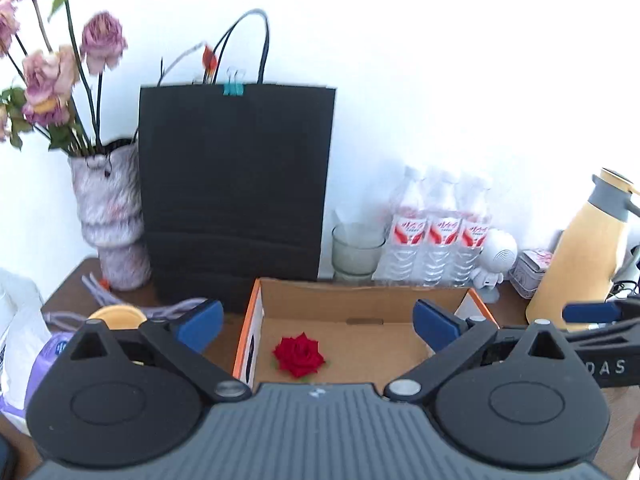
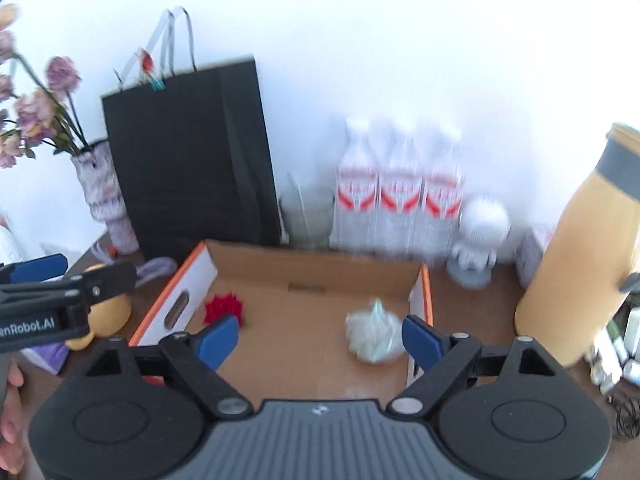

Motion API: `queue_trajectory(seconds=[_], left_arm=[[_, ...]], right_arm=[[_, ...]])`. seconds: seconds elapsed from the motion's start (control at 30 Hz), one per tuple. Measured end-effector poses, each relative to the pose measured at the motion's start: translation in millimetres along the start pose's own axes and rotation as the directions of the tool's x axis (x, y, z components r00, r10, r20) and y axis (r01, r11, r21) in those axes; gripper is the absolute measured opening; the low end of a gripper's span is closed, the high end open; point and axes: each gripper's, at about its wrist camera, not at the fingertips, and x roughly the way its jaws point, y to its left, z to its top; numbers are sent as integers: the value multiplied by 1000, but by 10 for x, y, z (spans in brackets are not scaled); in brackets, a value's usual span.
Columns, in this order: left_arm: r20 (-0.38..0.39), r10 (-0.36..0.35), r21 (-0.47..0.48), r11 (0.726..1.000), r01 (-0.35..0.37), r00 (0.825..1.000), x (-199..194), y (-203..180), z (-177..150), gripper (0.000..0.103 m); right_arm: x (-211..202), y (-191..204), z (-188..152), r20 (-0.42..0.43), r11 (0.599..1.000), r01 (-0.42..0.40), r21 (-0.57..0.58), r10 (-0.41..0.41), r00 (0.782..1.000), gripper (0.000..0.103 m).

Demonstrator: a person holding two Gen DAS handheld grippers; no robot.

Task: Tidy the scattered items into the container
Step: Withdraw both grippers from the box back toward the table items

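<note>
The open brown cardboard box with orange-edged white end walls (image 1: 362, 300) sits on the dark wooden table (image 2: 472, 296), its far wall close to a tall black paper bag (image 1: 236, 196), a clear glass tumbler (image 1: 356, 252) and three plastic water bottles with red labels (image 2: 398, 196). Most of the box floor is bare. The left tool (image 1: 318, 326) hangs spread wide over the box with nothing between its blue pads; a red fabric rose (image 1: 299, 354) lies inside near the left wall. The right tool (image 2: 320, 338) is likewise released and empty (the view is blurred), above a pale crumpled ball (image 2: 374, 336) by the right wall, what it is made of unclear. A cream jug with a grey collar (image 2: 580, 248) is cut off at the right edge.
</note>
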Motion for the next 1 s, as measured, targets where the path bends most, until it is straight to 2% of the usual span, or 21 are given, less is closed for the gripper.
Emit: queue_trajectory(seconds=[0.07,0.13,0.17,0.3,0.4,0.43,0.5,0.57,0.67,0.73,0.8,0.87,0.93,1.0], left_arm=[[49,13,-9,1000,-13,999,-25,-15,-181,103],[82,12,-7,1000,-12,997,-25,-25,-310,103],[85,10,-8,1000,-10,996,-11,-23,-367,103],[37,-14,8,1000,13,999,31,-42,-558,103],[50,9,36,999,-10,999,-95,-44,-711,103],[44,38,45,998,-40,998,-189,-58,-783,103],[47,37,96,994,-41,998,-466,-75,-957,103],[56,60,119,991,-66,997,-793,-101,-1164,103],[81,45,57,997,-49,996,-1317,-40,-1690,103],[28,19,69,997,-21,999,-1534,-31,-2047,103],[-57,-18,116,993,25,998,-1652,-28,-2301,103],[-90,-6,144,989,19,996,-1695,-3,-2378,103],[-79,0,154,988,13,997,-1661,49,-2349,103],[-73,6,142,990,5,997,-1538,92,-2256,103]], right_arm=[[-32,37,-245,101,1000,1,0,-1,995,96],[-43,49,-462,188,1000,3,-9,-2,982,97],[-37,53,-537,206,1000,13,3,-13,979,97],[-64,1,-679,224,998,6,55,-18,974,97],[-182,1,-819,229,997,18,77,-36,973,97],[-276,12,-909,232,996,22,85,-41,972,97],[-528,71,-1110,237,996,15,86,-36,971,97],[-825,159,-1380,237,997,-6,82,-14,971,102],[-1236,159,-1843,238,996,-38,79,18,971,103],[-1475,164,-2098,239,992,-57,112,29,970,103],[-1672,201,-2324,262,994,-68,91,42,964,103],[-1820,260,-2529,289,998,-59,30,48,956,103],[-1843,303,-2636,294,998,-58,8,53,954,103],[-1751,348,-2616,262,998,-59,-7,59,963,103]])
